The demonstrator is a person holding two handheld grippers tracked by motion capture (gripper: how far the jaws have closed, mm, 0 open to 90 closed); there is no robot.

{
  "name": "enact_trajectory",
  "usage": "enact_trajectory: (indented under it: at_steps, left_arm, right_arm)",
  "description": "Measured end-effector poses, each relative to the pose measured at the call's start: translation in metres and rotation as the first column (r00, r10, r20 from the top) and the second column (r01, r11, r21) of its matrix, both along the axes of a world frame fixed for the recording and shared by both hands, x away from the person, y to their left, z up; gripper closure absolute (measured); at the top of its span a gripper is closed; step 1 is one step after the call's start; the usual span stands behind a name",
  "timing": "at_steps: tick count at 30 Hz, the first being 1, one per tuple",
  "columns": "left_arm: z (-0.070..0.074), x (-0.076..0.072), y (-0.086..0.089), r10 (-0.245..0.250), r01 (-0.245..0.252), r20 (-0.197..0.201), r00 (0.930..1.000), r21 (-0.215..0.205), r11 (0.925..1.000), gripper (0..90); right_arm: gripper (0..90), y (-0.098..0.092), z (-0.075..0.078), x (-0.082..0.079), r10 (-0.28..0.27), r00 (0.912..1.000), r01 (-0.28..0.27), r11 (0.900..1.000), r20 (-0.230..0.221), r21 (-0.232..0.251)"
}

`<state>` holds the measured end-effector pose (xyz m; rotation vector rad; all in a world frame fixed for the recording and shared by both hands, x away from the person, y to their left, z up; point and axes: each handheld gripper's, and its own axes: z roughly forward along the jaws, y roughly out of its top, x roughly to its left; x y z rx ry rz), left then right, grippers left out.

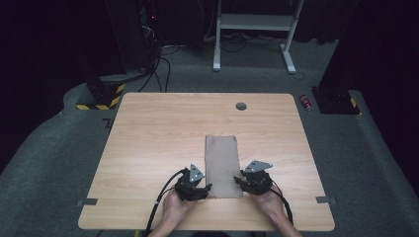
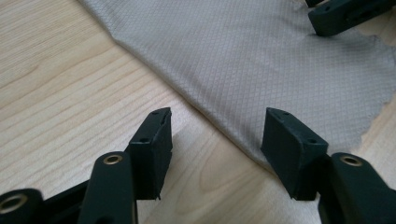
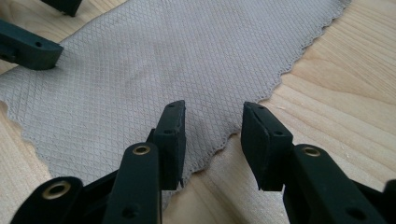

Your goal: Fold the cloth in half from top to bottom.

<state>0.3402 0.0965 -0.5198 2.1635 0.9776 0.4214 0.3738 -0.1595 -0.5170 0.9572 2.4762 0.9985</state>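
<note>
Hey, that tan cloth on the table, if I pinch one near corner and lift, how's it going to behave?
The cloth lies thin and flat against the table, so it would probably droop and fold rather than hold its shape. Its fine quilted weave looks light and likely gives the pads some grip. A push would probably bunch it up rather than slide it whole.

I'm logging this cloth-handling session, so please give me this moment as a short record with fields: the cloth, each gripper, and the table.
cloth: beige cloth with a diamond weave, lying flat in a long strip on the table
cloth edges: right side and near end scalloped, left side straight
left gripper: left gripper open at the cloth's near left edge, nothing pinched
right gripper: right gripper open at the cloth's near right edge, nothing pinched
table: light wooden table with a round grey cable port near its far edge
</note>
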Motion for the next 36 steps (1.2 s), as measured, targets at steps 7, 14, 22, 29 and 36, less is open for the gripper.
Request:
enact_trajectory:
  at_steps: [7,14,22,29,36]
  left_arm:
    - [0.0,-0.007,0.0,-0.014,0.013,0.036,0.9992,0.025,0.9996,46.9]
    - [-0.002,-0.009,0.01,-0.01,0.01,0.017,0.9998,-0.014,0.9999,47.5]
    - [-0.001,0.003,0.02,0.005,-0.008,-0.037,0.9993,-0.087,0.9961,46.1]
    - [0.006,0.037,0.022,0.056,-0.061,-0.05,0.9972,-0.101,0.993,44.3]
    - [0.014,0.069,0.024,0.089,-0.093,-0.051,0.9947,-0.096,0.991,44.2]
  right_arm:
    - [61.0,0.003,0.0,-0.001,0.003,1.0,-0.003,1.0,0.006,-0.006]
    - [61.1,0.005,-0.001,-0.003,0.011,0.9999,-0.011,1.0,0.003,0.004]
    - [62.2,0.006,0.004,0.004,0.023,0.9995,-0.021,0.997,-0.023,0.068]
    - [68.4,0.006,0.005,0.021,-0.052,0.9986,0.052,0.996,0.005,0.068]
    - [67.1,0.002,0.015,0.039,-0.076,0.9971,0.075,0.992,0.004,0.102]
